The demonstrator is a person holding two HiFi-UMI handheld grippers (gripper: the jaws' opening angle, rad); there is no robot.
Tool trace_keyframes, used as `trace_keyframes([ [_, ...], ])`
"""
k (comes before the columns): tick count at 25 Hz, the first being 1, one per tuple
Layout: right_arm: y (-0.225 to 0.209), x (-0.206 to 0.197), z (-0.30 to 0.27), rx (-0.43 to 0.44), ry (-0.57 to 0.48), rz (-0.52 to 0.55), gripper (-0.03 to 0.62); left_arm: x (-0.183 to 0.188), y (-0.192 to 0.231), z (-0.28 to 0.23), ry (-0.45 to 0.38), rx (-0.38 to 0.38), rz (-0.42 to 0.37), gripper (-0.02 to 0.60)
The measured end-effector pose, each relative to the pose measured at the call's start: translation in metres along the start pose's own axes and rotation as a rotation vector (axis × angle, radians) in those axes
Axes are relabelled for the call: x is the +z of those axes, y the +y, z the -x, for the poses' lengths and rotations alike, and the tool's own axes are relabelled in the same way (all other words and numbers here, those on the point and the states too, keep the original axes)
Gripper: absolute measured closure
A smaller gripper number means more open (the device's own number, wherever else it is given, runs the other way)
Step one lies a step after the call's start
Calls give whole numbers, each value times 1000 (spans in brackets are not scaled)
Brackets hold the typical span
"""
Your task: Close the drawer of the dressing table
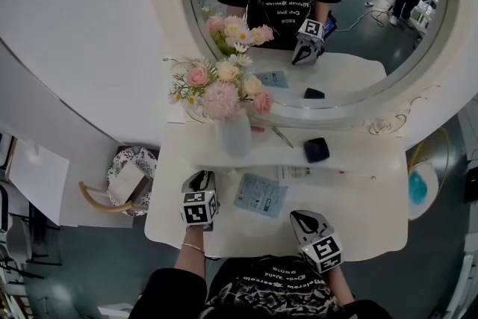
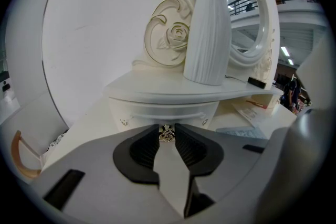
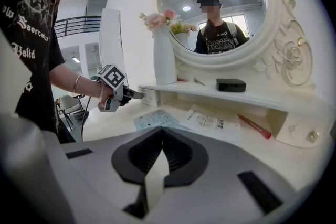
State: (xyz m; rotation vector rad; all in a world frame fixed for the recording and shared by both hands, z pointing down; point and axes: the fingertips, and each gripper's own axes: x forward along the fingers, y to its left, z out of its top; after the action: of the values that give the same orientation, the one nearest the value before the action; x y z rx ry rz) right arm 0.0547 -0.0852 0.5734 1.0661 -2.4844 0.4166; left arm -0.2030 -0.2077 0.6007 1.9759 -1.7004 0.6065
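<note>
Left gripper view: your left hand-held gripper (image 2: 167, 131) is narrowed onto the small metal knob (image 2: 167, 136) of the drawer (image 2: 157, 113). Both ribbed pads press the knob from either side. The drawer front sits directly below the vase (image 2: 207, 29), under the shelf (image 2: 173, 89) that carries the vase. How far the drawer stands out from the shelf cannot be judged from this angle.

Right gripper view: your right hand-held gripper (image 3: 161, 132) has its jaws brought together, tips meeting, with nothing between them. It points across the tabletop (image 3: 294, 162) towards the vase, well to the right of it and well apart from the drawer.

Head view: both hand-held grippers are at the near edge of the tabletop, the left one just below the vase and the right one lower and further right of it. A blue leaflet (image 1: 260, 194) lies flat on the tabletop, below and right of the vase, between the two grippers. A black box (image 1: 317, 149) rests on the shelf to the right of the vase. A red pen (image 3: 255, 126) lies under the shelf, further right again. The mirror (image 1: 358, 48) rises behind the vase.
</note>
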Motion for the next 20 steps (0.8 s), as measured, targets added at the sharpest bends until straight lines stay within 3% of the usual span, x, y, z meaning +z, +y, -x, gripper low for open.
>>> trace_keyframes([
  [20,-1,-2,-1,-7,5,-6,583,3,1,-3,-5,-1,-3,482],
])
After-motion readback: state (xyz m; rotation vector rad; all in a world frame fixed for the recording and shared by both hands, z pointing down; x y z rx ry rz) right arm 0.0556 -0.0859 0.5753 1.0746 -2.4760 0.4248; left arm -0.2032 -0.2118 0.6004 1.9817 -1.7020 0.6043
